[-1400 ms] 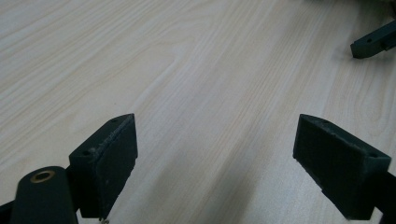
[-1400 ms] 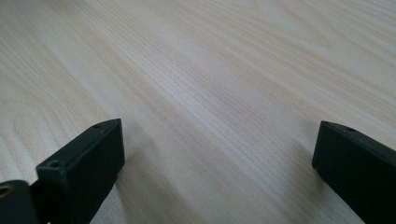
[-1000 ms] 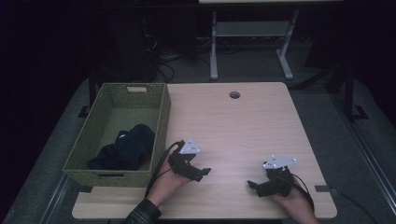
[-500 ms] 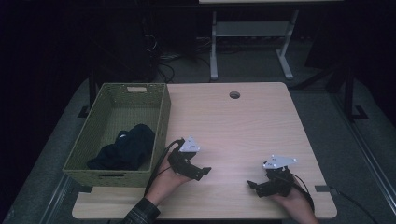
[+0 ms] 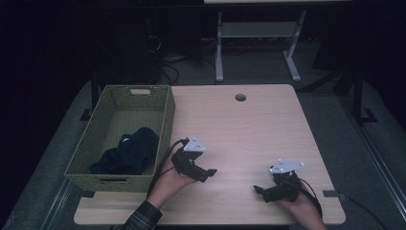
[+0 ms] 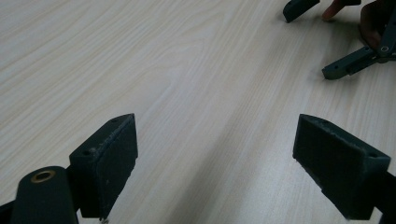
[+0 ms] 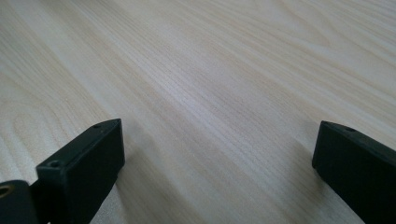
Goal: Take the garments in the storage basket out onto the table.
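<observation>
My left gripper [image 5: 203, 171] rests low over the wooden table [image 5: 239, 129] just right of a green woven basket [image 5: 165, 117], held in a hand with a plaid sleeve. It stands open, jaws wide apart over bare wood [image 6: 215, 154]. My right gripper [image 5: 261, 190] sits near the table's front right, open as well, nothing between its jaws [image 7: 219, 172]. In the left gripper view the right gripper's jaws [image 6: 327, 42] show at the top right. Dark blue cloth [image 5: 127, 151] lies inside the basket.
A round cable hole [image 5: 240, 97] is near the table's far edge. Behind the table stands a white metal frame [image 5: 253, 43] on a grey floor, with cables. The basket takes up the table's left side.
</observation>
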`<state>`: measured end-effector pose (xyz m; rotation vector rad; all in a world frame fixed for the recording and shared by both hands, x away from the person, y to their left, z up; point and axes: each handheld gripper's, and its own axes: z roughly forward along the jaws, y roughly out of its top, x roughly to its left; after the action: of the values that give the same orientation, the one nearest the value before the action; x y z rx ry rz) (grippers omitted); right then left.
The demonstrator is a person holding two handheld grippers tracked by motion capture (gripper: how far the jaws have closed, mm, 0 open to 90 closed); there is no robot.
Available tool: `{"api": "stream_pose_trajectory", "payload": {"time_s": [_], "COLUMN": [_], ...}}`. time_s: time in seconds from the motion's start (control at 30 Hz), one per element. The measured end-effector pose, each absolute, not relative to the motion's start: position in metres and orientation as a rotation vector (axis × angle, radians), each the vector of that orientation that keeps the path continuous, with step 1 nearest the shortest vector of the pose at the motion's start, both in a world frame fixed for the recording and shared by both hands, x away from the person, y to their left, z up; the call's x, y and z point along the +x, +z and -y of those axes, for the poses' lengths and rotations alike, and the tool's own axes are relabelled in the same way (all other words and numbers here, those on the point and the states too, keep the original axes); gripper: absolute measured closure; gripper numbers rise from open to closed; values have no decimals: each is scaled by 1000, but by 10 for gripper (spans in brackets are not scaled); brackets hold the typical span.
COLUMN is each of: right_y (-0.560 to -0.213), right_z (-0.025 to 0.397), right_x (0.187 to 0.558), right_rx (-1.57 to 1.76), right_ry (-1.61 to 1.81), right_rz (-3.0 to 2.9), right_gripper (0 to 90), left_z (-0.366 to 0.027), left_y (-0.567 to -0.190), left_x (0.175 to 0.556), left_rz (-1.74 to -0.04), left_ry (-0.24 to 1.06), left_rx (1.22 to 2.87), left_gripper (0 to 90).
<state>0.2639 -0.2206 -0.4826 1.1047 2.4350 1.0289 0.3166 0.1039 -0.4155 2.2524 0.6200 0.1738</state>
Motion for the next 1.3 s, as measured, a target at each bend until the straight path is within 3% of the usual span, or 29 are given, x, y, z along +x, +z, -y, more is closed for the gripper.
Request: {"api": "stream_pose_trajectory", "payload": {"time_s": [1.3], "right_y": [-483], "right_z": [221], "right_x": [264], "right_rx": [1104], "right_ry": [1029], "right_rz": [-2435], "right_gripper": [20], "left_z": [-111], "left_y": [-373], "left_x": [329], "left_rz": [-591], "left_ry": [162], "left_rx": [2259], "left_gripper": [138]}}
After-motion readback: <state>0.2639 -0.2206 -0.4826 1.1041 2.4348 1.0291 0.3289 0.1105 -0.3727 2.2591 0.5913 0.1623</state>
